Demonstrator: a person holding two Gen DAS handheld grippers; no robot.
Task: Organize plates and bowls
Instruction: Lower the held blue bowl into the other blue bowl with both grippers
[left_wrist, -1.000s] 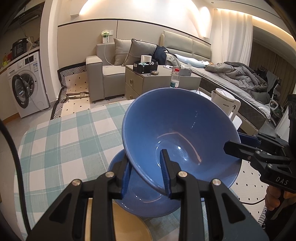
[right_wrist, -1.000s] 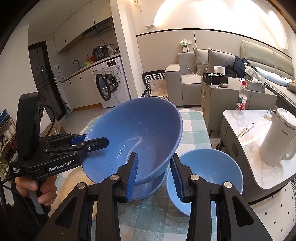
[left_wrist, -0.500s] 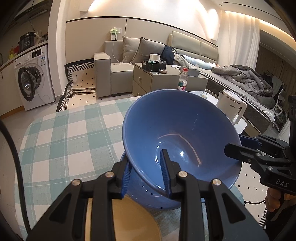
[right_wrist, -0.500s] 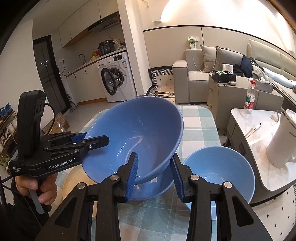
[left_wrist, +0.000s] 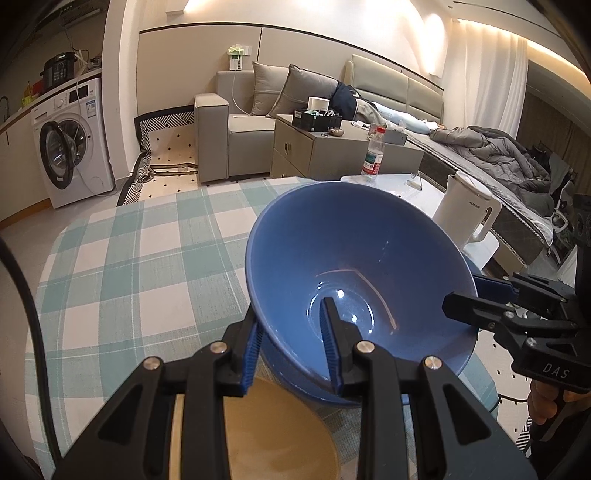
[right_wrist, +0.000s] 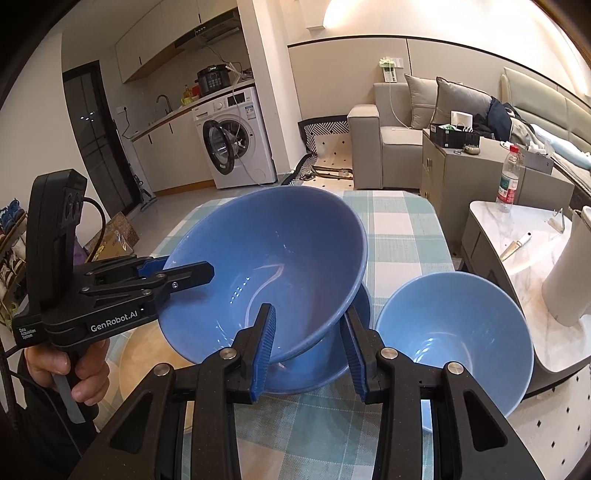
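three blue bowls and one tan plate show on the counter (left_wrist: 122, 280), which wears a green-and-white checked cloth. two tongs are in view, one in each hand.

nearest, the left tongs (left_wrist: 291, 347) are clamped nearly shut on the near rim of the big blue bowl (left_wrist: 354, 273), one pad inside the wall and one outside. the right tongs (right_wrist: 308, 345) grip the same bowl (right_wrist: 280, 266) at another part of its rim, closed down to the thickness of the wall, one pad in, one out. the bowl hangs tilted between the two tongs, its mouth turned toward them.

directly beneath it sits a second blue bowl (right_wrist: 317, 373), upright on the cloth; whether the held one touches it cannot be told. below the left tongs lies the tan plate (left_wrist: 280, 435), partly under their arms. just to the right of the right tongs stands the lighter blue bowl (right_wrist: 454, 347), empty and upright.

further off to the right, a white kettle (left_wrist: 465, 214) stands on a marble side table (right_wrist: 517, 236).
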